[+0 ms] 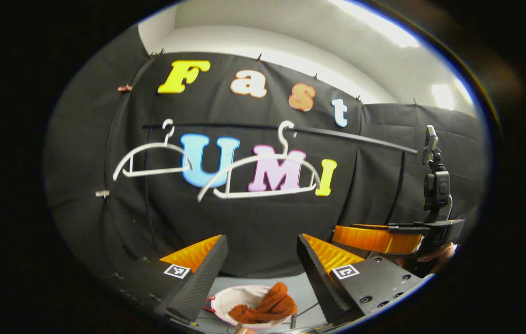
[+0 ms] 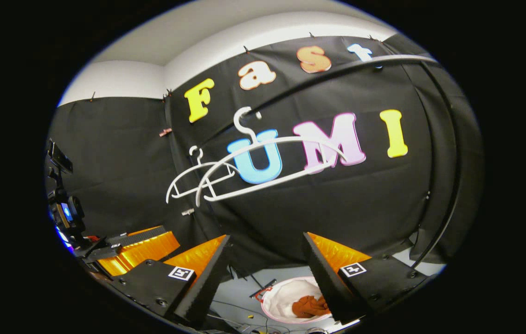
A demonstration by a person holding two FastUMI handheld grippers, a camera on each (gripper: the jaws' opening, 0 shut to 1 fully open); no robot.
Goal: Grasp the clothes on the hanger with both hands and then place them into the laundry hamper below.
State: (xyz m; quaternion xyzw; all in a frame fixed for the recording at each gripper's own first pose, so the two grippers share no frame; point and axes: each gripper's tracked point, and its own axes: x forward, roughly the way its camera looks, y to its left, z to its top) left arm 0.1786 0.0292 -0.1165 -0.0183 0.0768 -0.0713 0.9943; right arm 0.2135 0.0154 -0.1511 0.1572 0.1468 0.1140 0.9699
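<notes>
1. Below both grippers, on the floor, sits the laundry hamper point(image 1: 226, 301), a round pale basket; the orange garment point(image 1: 267, 307) lies bunched inside it, touching the near wall.
2. On the black rail point(image 1: 346, 137) against the booth wall hang 2 white hangers: the nearer hanger point(image 1: 263, 174) and the farther hanger point(image 1: 151, 160). Both are bare; no cloth hangs on either.
3. The left gripper point(image 1: 260, 260) is raised well above the hamper, pointed toward the wall. Its 2 fingers are spread wide apart with nothing between them.
4. The right gripper point(image 2: 265, 260) is held at about the same height, just beside the left one. Its 2 fingers are likewise spread wide and hold nothing. The left gripper view shows it at the right edge, with a hand point(image 1: 437, 255) on it.
5. In the right gripper view the same hamper point(image 2: 281, 297) appears between the fingers, with the garment point(image 2: 310, 306) resting against its right side.
6. Judgement of step: the placing step appears complete, since the only garment seen lies in the hamper and both grippers are empty and clear of it.
7. Judgement of next move: no further grasp is called for. If another garment were hung, both grippers would need to close on it at its 2 shoulders.
</notes>
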